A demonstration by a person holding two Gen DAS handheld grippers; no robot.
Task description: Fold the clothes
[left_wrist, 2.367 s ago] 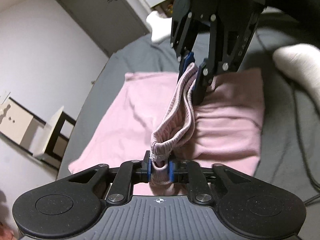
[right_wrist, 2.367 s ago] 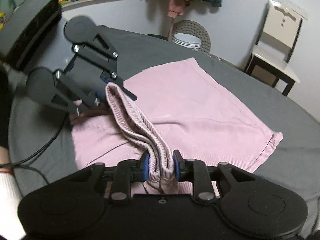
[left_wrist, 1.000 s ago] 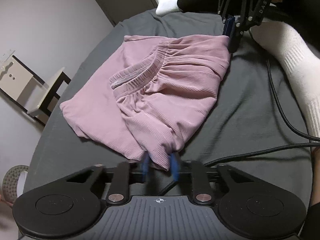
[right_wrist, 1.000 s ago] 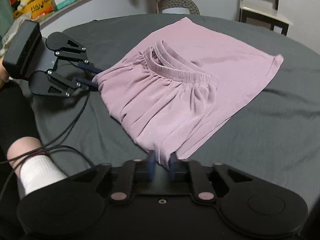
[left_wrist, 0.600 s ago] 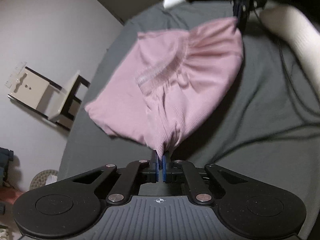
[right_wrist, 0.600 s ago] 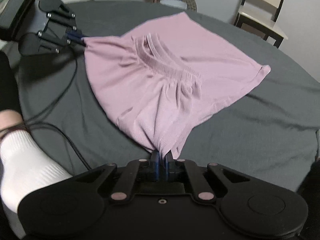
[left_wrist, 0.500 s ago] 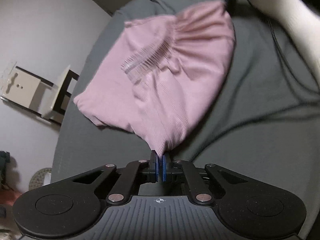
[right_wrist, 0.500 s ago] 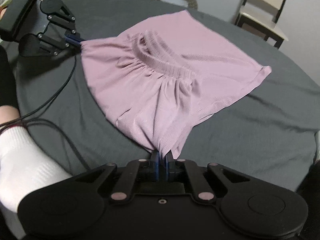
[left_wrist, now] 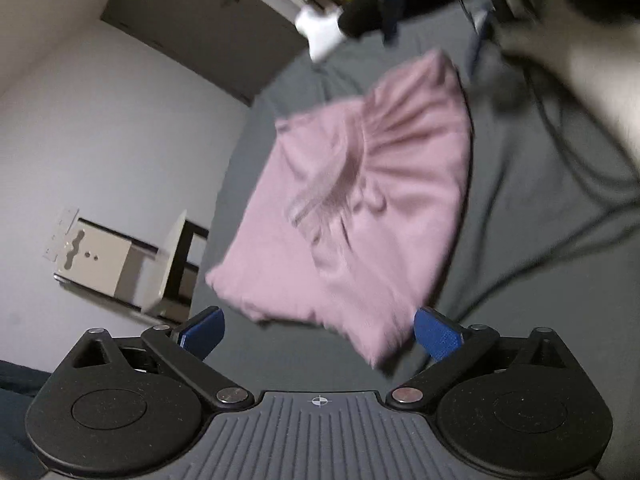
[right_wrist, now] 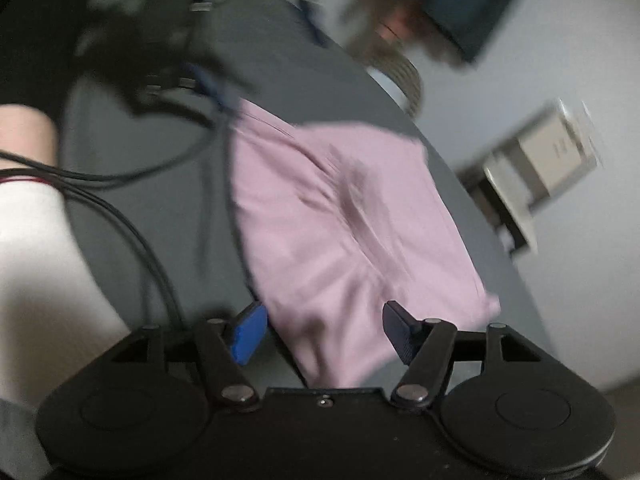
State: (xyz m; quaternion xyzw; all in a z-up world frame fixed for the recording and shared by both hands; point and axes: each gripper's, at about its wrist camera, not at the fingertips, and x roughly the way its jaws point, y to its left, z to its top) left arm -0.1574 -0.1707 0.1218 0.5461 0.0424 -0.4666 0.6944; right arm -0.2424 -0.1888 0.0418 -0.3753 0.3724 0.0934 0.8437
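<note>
A pink ribbed garment (left_wrist: 360, 216) lies folded on the dark grey cover (left_wrist: 520, 208), its gathered waistband on top; both views are blurred by motion. My left gripper (left_wrist: 318, 334) is open, its blue pads wide apart, with the garment's near corner just in front of the right pad. My right gripper (right_wrist: 320, 332) is open too, and the pink garment (right_wrist: 344, 224) reaches down between its fingers without being pinched. The right gripper (left_wrist: 484, 28) shows as a dark blur beyond the far corner in the left wrist view; the left gripper (right_wrist: 192, 80) shows likewise in the right wrist view.
Black cables (right_wrist: 132, 220) trail over the cover beside a white sock (right_wrist: 36, 248) on a person's leg. A pale chair (left_wrist: 120, 268) stands past the cover's edge by the white wall. A round woven basket (right_wrist: 404, 76) and hanging clothes sit beyond the far side.
Both grippers have let go of the garment's corners and opened wide. The garment has dropped flat onto the cover. Both cameras have tilted and swung, blurring the views.
</note>
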